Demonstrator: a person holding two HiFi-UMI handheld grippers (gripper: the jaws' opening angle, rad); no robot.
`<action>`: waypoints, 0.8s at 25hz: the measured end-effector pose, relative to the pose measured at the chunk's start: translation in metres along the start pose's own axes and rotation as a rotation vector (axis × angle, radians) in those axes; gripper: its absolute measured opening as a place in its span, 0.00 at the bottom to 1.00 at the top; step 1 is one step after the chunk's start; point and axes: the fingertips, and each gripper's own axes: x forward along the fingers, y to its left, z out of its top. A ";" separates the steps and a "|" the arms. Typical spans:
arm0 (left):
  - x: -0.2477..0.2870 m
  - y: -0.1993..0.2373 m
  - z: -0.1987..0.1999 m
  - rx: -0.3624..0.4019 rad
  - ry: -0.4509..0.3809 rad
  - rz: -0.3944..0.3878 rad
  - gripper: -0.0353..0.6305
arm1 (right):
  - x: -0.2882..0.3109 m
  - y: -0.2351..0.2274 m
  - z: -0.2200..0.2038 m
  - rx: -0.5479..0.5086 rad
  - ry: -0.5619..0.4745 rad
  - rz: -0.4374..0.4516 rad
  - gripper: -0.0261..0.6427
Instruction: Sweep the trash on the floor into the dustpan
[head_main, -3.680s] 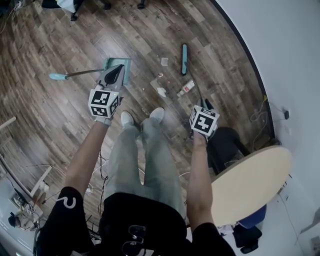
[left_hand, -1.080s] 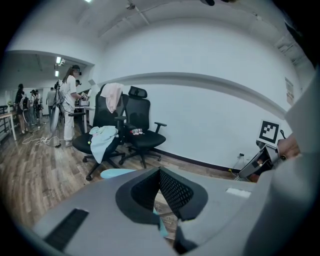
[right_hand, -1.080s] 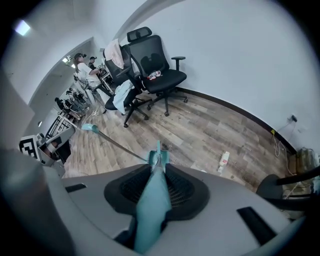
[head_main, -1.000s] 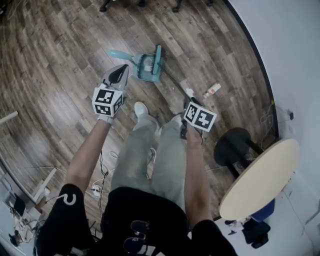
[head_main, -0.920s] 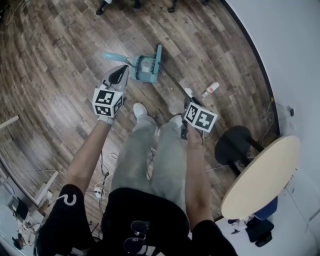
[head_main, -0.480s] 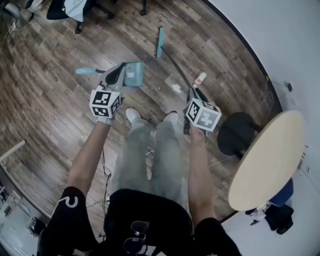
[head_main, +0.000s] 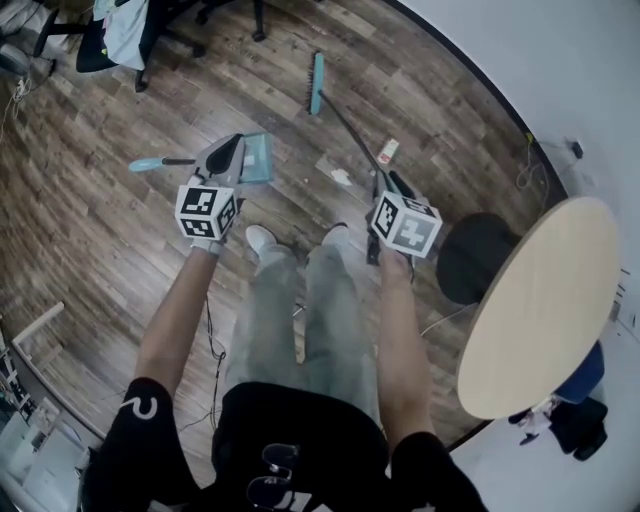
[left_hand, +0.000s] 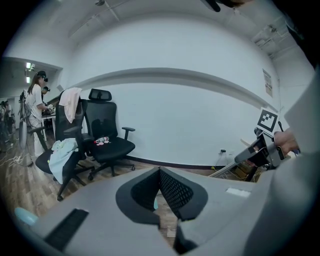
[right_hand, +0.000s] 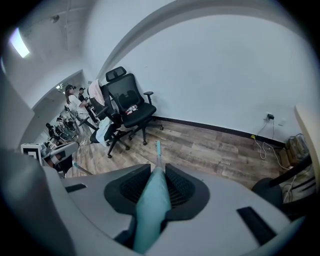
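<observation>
The teal dustpan (head_main: 258, 160) lies on the wood floor, its handle (head_main: 148, 164) pointing left. My left gripper (head_main: 235, 144) hovers just over its near left edge; its jaws (left_hand: 160, 172) meet with nothing seen between them. My right gripper (head_main: 386, 181) is shut on the teal broom handle (right_hand: 150, 210). The stick runs away from it to the brush head (head_main: 317, 82), which rests on the floor beyond the dustpan. A crumpled white scrap (head_main: 342, 177) and a small bottle (head_main: 387, 152) lie between dustpan and broom stick.
A round beige table (head_main: 540, 300) and a black stool (head_main: 475, 255) stand at my right, by the white wall. Black office chairs (left_hand: 107, 142) draped with cloth stand at the far left. Cables (head_main: 523, 172) run along the wall. People (left_hand: 37, 100) stand in the background.
A second ago the brush head lay against the dustpan; now it rests well beyond it. The view has swung, and the dustpan sits closer under my left gripper.
</observation>
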 end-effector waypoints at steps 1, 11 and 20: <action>0.004 -0.006 0.000 0.003 0.003 -0.005 0.05 | -0.001 -0.006 0.001 0.004 -0.002 -0.004 0.17; 0.053 -0.070 -0.003 0.022 0.026 -0.104 0.05 | -0.023 -0.087 -0.004 0.078 -0.027 -0.093 0.17; 0.109 -0.152 -0.007 0.064 0.060 -0.244 0.05 | -0.061 -0.188 -0.026 0.195 -0.059 -0.238 0.17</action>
